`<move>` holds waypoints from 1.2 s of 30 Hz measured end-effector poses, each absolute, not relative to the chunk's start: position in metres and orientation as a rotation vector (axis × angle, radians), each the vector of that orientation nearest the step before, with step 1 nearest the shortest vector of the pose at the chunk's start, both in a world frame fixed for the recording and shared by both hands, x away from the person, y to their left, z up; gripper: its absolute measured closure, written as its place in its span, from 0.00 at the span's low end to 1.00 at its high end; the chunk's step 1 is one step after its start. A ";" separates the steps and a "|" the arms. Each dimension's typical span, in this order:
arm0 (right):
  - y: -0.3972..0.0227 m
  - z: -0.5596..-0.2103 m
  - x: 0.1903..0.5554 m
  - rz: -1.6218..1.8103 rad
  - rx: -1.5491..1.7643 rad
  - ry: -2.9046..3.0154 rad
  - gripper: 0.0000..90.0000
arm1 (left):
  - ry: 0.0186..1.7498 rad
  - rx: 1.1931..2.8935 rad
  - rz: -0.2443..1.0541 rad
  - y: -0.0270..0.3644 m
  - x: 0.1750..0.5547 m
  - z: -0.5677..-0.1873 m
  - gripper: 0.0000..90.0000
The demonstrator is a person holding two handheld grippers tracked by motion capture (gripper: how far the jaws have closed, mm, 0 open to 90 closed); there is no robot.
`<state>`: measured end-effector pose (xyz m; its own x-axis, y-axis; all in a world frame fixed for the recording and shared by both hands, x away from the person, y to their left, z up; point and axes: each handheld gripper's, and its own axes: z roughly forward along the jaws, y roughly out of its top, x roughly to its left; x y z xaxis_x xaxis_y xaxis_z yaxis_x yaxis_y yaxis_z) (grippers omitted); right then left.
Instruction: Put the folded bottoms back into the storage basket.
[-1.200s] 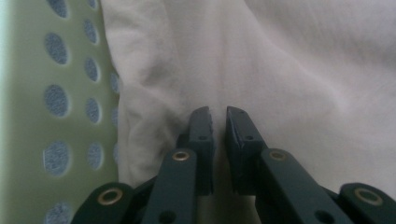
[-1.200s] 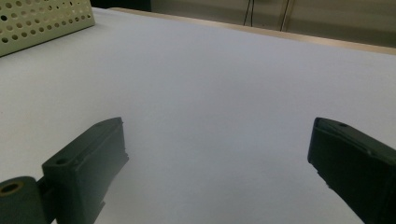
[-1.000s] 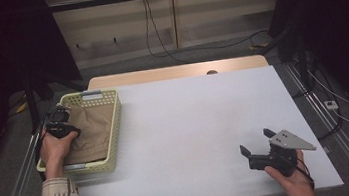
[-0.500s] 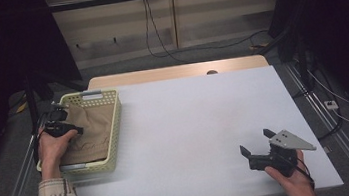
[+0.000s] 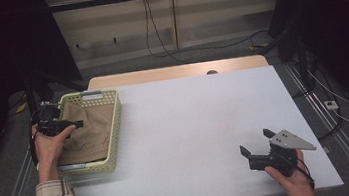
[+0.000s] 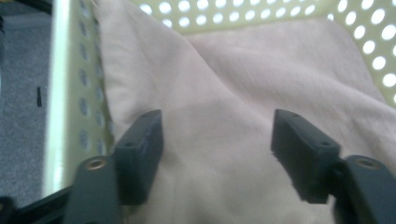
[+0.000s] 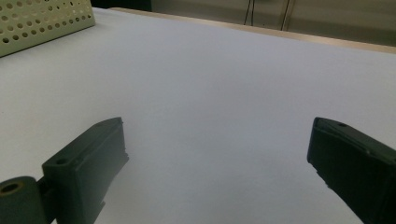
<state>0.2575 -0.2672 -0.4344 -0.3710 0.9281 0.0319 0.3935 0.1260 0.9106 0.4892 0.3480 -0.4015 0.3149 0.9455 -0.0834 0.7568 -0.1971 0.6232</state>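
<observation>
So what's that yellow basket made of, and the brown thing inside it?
The basket looks like pale yellow plastic: stiff, smooth walls punched with rows of round holes. The brown thing looks like soft, matte woven cloth, since it lies folded and creased. Which fabric is unclear.

Room dim, dark at both sides and corners of the high view; the white table was the brightest area, evenly lit from above, with soft faint shadows. Left gripper view was washed out, the cloth pale and blurred, and the basket rim glared. Right gripper view had near jaws soft and a smooth table gradient.
</observation>
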 end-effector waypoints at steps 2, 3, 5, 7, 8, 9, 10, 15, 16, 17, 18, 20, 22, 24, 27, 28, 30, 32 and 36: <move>-0.267 -0.434 0.258 1.217 1.275 1.840 0.05 | 1.491 1.976 0.449 0.350 0.488 -0.399 0.29; -0.267 -0.434 0.257 1.220 1.278 1.839 0.05 | 1.492 1.968 0.459 0.351 0.487 -0.398 0.25; -0.268 -0.434 0.257 1.223 1.280 1.838 0.05 | 1.482 1.937 0.473 0.354 0.485 -0.395 0.21; -0.268 -0.434 0.258 1.224 1.286 1.835 0.05 | 1.477 1.910 0.499 0.357 0.484 -0.393 0.19; -0.268 -0.434 0.258 1.227 1.287 1.835 0.05 | 1.470 1.897 0.486 0.358 0.483 -0.392 0.17; -0.268 -0.434 0.258 1.229 1.288 1.835 0.05 | 1.459 1.883 0.479 0.359 0.482 -0.391 0.15; -0.268 -0.434 0.258 1.230 1.288 1.835 0.05 | 1.448 1.885 0.481 0.360 0.481 -0.390 0.14; -0.268 -0.434 0.257 1.237 1.288 1.836 0.05 | 1.353 1.878 0.494 0.360 0.475 -0.384 0.07; -0.269 -0.434 0.257 1.239 1.287 1.835 0.05 | 1.338 1.864 0.507 0.361 0.474 -0.382 0.07; -0.269 -0.434 0.257 1.239 1.287 1.834 0.05 | 1.332 1.852 0.521 0.361 0.473 -0.381 0.06; -0.270 -0.434 0.258 1.240 1.288 1.834 0.05 | 1.327 1.842 0.540 0.361 0.472 -0.379 0.06; -0.270 -0.434 0.258 1.237 1.290 1.834 0.05 | 1.321 1.822 0.559 0.362 0.470 -0.376 0.06; -0.270 -0.434 0.258 1.236 1.289 1.834 0.05 | 1.317 1.793 0.585 0.364 0.467 -0.374 0.06; -0.269 -0.434 0.258 1.234 1.290 1.837 0.05 | 1.298 1.765 0.614 0.366 0.465 -0.372 0.06; -0.268 -0.434 0.258 1.226 1.283 1.837 0.05 | 1.266 1.753 0.602 0.370 0.463 -0.368 0.06; -0.268 -0.434 0.258 1.225 1.280 1.836 0.05 | 1.253 1.736 0.605 0.371 0.462 -0.368 0.06; -0.267 -0.434 0.258 1.218 1.283 1.838 0.05 | 1.234 1.695 0.644 0.372 0.459 -0.366 0.06; -0.267 -0.434 0.258 1.215 1.292 1.827 0.05 | 1.218 1.682 0.658 0.372 0.459 -0.364 0.06; -0.268 -0.434 0.259 1.213 1.297 1.824 0.05 | 1.181 1.671 0.659 0.370 0.459 -0.361 0.05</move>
